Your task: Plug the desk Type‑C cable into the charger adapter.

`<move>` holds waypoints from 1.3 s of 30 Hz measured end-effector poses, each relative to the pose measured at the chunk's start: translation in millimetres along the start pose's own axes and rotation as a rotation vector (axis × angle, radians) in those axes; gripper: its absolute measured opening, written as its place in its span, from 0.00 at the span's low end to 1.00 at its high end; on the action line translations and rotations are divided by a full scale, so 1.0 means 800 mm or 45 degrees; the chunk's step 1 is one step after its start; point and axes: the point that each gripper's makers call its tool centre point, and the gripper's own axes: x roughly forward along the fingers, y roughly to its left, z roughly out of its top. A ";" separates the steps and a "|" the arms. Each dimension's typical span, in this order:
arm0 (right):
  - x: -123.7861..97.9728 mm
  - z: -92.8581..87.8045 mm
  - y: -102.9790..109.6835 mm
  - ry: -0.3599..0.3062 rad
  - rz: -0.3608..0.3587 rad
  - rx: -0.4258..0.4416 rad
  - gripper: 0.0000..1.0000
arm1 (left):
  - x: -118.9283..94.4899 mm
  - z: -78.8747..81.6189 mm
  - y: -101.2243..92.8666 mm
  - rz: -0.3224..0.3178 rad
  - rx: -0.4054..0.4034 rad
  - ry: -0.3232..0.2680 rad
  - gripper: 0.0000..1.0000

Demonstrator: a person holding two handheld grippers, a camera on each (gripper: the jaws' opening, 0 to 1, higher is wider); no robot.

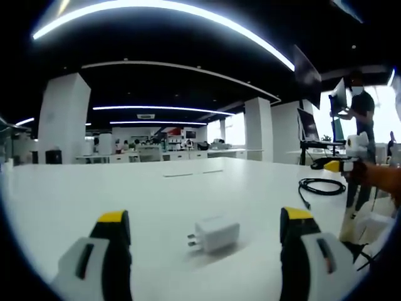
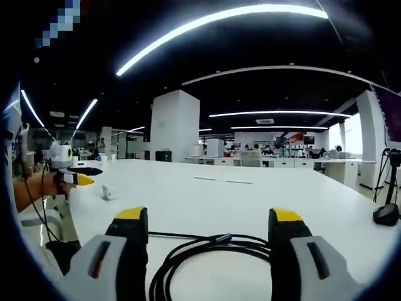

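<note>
Plainly, the white charger adapter [image 1: 216, 234] lies on its side on the white table [image 1: 156, 194], prongs pointing left in the left gripper view, between the yellow-tipped jaws of the left gripper [image 1: 205, 227] and touching neither. Those jaws stand wide apart and grasp nothing. In the right gripper view the same adapter [image 2: 109, 191] is a small white block far off to the left; its port cannot be made out.

The black Type-C cable [image 2: 207, 248] lies coiled on the table between the jaws of the right gripper [image 2: 210, 224], which are likewise spread and empty. Its plug end appears as a short grey piece at the top of the coil, but detail is too blurred to confirm. The lower part of the coil is cut off by the frame edge. In the left gripper view the cable [image 1: 321, 186] sits well apart from the adapter, to the right, near the right gripper [image 1: 341, 164], whose jaws are indistinct at that distance.
</note>
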 end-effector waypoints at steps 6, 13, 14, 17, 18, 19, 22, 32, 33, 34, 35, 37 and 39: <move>0.002 -0.004 -0.005 -0.001 -0.047 0.032 0.97 | -0.001 0.001 0.000 0.003 0.000 -0.006 1.00; 0.003 -0.005 -0.009 -0.017 -0.089 0.056 1.00 | -0.002 0.000 0.002 0.012 -0.004 -0.007 1.00; 0.004 -0.006 -0.006 -0.014 -0.078 0.058 1.00 | -0.002 -0.001 0.002 0.012 -0.004 -0.006 1.00; 0.007 -0.004 0.001 -0.013 -0.025 0.027 1.00 | -0.002 -0.002 0.003 0.013 0.004 0.000 1.00; 0.009 -0.003 0.005 -0.009 0.007 0.004 0.99 | -0.002 -0.002 0.003 0.013 0.005 0.001 1.00; 0.011 0.000 0.009 -0.005 0.039 -0.022 0.98 | -0.002 -0.002 0.003 0.012 0.008 0.000 1.00; 0.019 0.003 0.022 0.018 0.145 -0.085 0.98 | -0.001 -0.004 0.004 0.011 0.008 0.006 1.00; 0.044 -0.008 0.055 0.121 0.393 -0.183 0.93 | -0.003 -0.006 0.007 0.017 0.002 0.005 1.00; 0.046 -0.009 0.057 0.125 0.404 -0.185 0.93 | -0.003 -0.006 0.007 0.018 0.002 0.005 1.00; 0.047 -0.011 0.061 0.134 0.433 -0.187 0.93 | -0.004 -0.006 0.008 0.019 0.003 0.004 1.00; 0.049 -0.013 0.063 0.144 0.449 -0.191 0.92 | -0.004 -0.006 0.008 0.020 0.004 0.005 1.00; 0.052 -0.016 0.067 0.165 0.480 -0.211 0.92 | -0.004 -0.006 0.008 0.019 0.004 0.007 1.00; 0.054 -0.019 0.074 0.186 0.531 -0.227 0.91 | -0.004 -0.007 0.008 0.016 0.005 0.009 1.00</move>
